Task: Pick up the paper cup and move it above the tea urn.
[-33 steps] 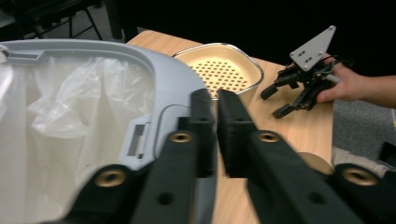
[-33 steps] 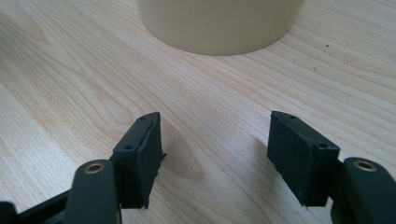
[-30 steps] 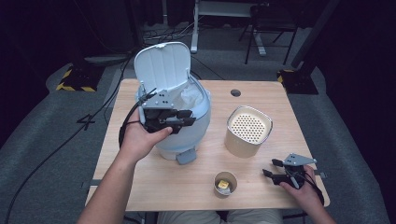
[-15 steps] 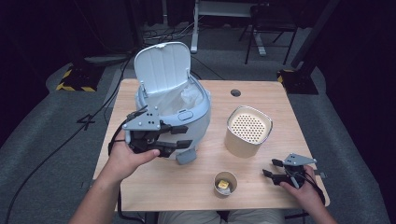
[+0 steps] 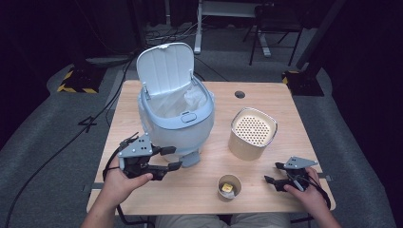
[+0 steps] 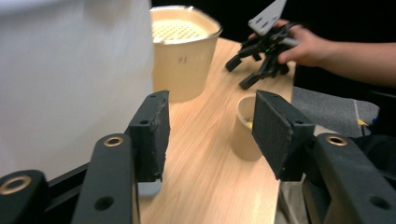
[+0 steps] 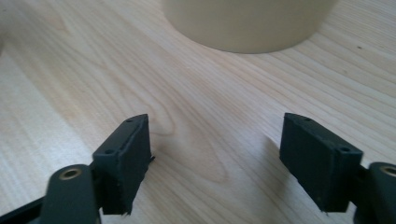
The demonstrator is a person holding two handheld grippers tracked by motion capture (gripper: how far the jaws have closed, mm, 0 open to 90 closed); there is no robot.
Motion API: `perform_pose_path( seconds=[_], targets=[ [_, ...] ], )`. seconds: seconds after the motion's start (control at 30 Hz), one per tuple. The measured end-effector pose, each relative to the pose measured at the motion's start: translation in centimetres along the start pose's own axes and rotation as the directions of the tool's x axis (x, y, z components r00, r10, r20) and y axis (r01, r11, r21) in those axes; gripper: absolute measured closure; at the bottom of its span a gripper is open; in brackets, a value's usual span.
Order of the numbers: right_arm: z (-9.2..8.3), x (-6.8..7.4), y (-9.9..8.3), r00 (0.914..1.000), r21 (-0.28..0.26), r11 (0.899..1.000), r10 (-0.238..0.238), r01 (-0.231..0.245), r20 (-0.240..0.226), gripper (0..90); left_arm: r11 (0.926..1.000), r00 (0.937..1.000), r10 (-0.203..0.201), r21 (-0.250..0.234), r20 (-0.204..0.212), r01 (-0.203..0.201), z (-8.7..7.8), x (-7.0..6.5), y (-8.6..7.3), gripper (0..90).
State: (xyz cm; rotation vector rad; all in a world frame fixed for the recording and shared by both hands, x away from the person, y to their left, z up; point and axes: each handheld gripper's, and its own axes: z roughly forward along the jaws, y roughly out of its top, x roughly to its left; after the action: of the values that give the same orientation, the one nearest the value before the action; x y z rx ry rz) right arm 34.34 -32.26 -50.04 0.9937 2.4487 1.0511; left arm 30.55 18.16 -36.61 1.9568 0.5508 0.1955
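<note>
A light blue bin (image 5: pixel 177 124) stands at the middle left of the table with its lid (image 5: pixel 165 64) raised and a white liner inside. My left gripper (image 5: pixel 172 158) is open and empty, low by the bin's front left, jaws pointing right toward the pedal (image 5: pixel 190 159). In the left gripper view its jaws (image 6: pixel 210 126) frame a small cup (image 6: pixel 244 127), with the bin's pale wall (image 6: pixel 70 79) at the left. My right gripper (image 5: pixel 272 172) rests open at the table's front right, and its own view (image 7: pixel 215 140) shows bare wood between the jaws.
A beige canister (image 5: pixel 253 133) with a perforated top stands right of the bin; its base (image 7: pixel 247 23) lies just ahead of the right jaws. The small cup (image 5: pixel 229 186) with something yellow in it sits near the front edge. A cable hole (image 5: pixel 240 94) is at the back.
My left gripper has drawn back from the bin's front rim, down and toward the person, to the table's front left. The right gripper has stayed put.
</note>
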Motion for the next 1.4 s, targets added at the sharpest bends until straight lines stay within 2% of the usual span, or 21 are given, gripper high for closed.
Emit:
perform_pose_path(
  seconds=[0.07, 0.13, 0.17, 0.33, 0.43, 0.53, 0.63, 0.67, 0.7, 0.77, 0.8, 0.83, 0.9, 0.93, 1.0, 1.03, 1.07, 1.3, 1.33, 1.37, 1.4],
  targets=[
    [0.0, 0.2, 0.2, 0.9997, 0.011, 1.000, -0.018, 0.018, -0.017, 26.2, 0.9988, 0.9984, -0.050, 0.000, -0.027, 0.050, 0.5, 0.2, -1.3, 41.6],
    [-0.1, 0.4, 0.3, 0.9986, 0.029, 0.999, -0.033, 0.034, -0.040, 26.2, 0.9984, 0.9978, -0.056, 0.000, -0.036, 0.056, 0.6, 0.4, -1.7, 39.6],
    [-0.2, 0.6, 0.4, 0.9979, 0.035, 0.999, -0.039, 0.041, -0.051, 25.9, 0.9957, 0.9954, -0.089, 0.020, -0.034, 0.090, 1.3, 0.8, -2.9, 40.5],
    [-0.4, 0.9, 0.8, 0.9964, 0.040, 0.998, -0.047, 0.050, -0.071, 25.5, 0.9928, 0.9933, -0.097, 0.064, -0.062, 0.101, 2.1, 1.2, -4.1, 38.5],
    [-0.8, 1.2, 0.9, 0.9959, 0.042, 0.998, -0.036, 0.040, -0.083, 26.0, 0.9868, 0.9893, -0.075, 0.133, -0.125, 0.092, 3.1, 1.5, -5.2, 35.3],
    [-0.9, 1.1, 0.8, 0.9955, 0.052, 0.998, -0.043, 0.047, -0.085, 26.1, 0.9820, 0.9861, -0.082, 0.157, -0.144, 0.105, 3.5, 1.6, -5.7, 32.1],
    [-1.2, 1.1, 0.8, 0.9956, 0.046, 0.998, -0.047, 0.050, -0.081, 24.1, 0.9718, 0.9836, -0.073, 0.210, -0.165, 0.107, 4.5, 2.0, -6.7, 29.9],
    [-1.3, 1.1, 0.9, 0.9955, 0.043, 0.998, -0.049, 0.052, -0.081, 23.4, 0.9718, 0.9836, -0.073, 0.210, -0.165, 0.107, 4.5, 2.0, -6.7, 29.3],
    [-1.4, 1.3, 1.0, 0.9952, 0.037, 0.998, -0.050, 0.053, -0.084, 22.5, 0.9655, 0.9822, -0.073, 0.234, -0.173, 0.113, 4.9, 2.1, -7.1, 28.5],
    [-1.5, 1.5, 1.1, 0.9943, 0.032, 0.997, -0.060, 0.063, -0.088, 21.7, 0.9598, 0.9810, -0.071, 0.255, -0.180, 0.117, 5.4, 2.1, -7.5, 27.5],
    [-1.5, 1.5, 1.1, 0.9943, 0.032, 0.997, -0.060, 0.063, -0.088, 21.7, 0.9598, 0.9810, -0.071, 0.255, -0.180, 0.117, 5.4, 2.1, -7.5, 27.2],
    [-1.6, 1.8, 1.2, 0.9932, 0.025, 0.997, -0.071, 0.074, -0.092, 21.1, 0.9528, 0.9801, -0.066, 0.280, -0.187, 0.118, 5.8, 2.2, -8.0, 26.4],
    [-1.7, 2.0, 1.4, 0.9925, 0.022, 0.997, -0.076, 0.078, -0.096, 20.3, 0.9467, 0.9783, -0.060, 0.300, -0.198, 0.119, 6.1, 2.4, -8.3, 25.4],
    [-1.8, 2.2, 1.5, 0.9920, 0.017, 0.996, -0.080, 0.082, -0.097, 20.3, 0.9402, 0.9763, -0.050, 0.320, -0.211, 0.117, 6.3, 2.4, -8.6, 25.2],
    [-1.9, 2.5, 1.8, 0.9913, 0.009, 0.996, -0.085, 0.086, -0.100, 19.9, 0.9371, 0.9754, -0.043, 0.330, -0.216, 0.115, 6.5, 2.4, -8.7, 24.6],
    [-1.9, 2.7, 1.9, 0.9905, 0.005, 0.996, -0.087, 0.088, -0.107, 19.5, 0.9271, 0.9715, -0.028, 0.357, -0.236, 0.113, 6.8, 2.4, -9.1, 23.7],
    [-1.9, 2.8, 2.0, 0.9896, 0.002, 0.996, -0.090, 0.091, -0.112, 19.5, 0.9228, 0.9709, -0.022, 0.369, -0.238, 0.111, 6.9, 2.5, -9.2, 23.3],
    [-2.0, 3.6, 2.5, 0.9821, 0.017, 0.991, -0.132, 0.136, -0.134, 19.2, 0.9084, 0.9622, -0.002, 0.402, -0.272, 0.116, 6.9, 2.8, -9.9, 21.7],
    [-2.0, 3.7, 2.5, 0.9813, 0.023, 0.990, -0.134, 0.139, -0.138, 19.3, 0.9084, 0.9622, -0.002, 0.402, -0.272, 0.116, 6.9, 2.8, -9.9, 21.2],
    [-2.0, 3.8, 2.6, 0.9808, 0.026, 0.990, -0.132, 0.137, -0.144, 19.2, 0.8991, 0.9548, 0.011, 0.421, -0.297, 0.121, 6.9, 2.9, -10.2, 20.8],
    [-2.0, 3.8, 2.6, 0.9803, 0.024, 0.990, -0.133, 0.138, -0.146, 19.1, 0.9018, 0.9541, 0.002, 0.413, -0.300, 0.127, 6.9, 3.1, -10.3, 20.1]
  ],
)
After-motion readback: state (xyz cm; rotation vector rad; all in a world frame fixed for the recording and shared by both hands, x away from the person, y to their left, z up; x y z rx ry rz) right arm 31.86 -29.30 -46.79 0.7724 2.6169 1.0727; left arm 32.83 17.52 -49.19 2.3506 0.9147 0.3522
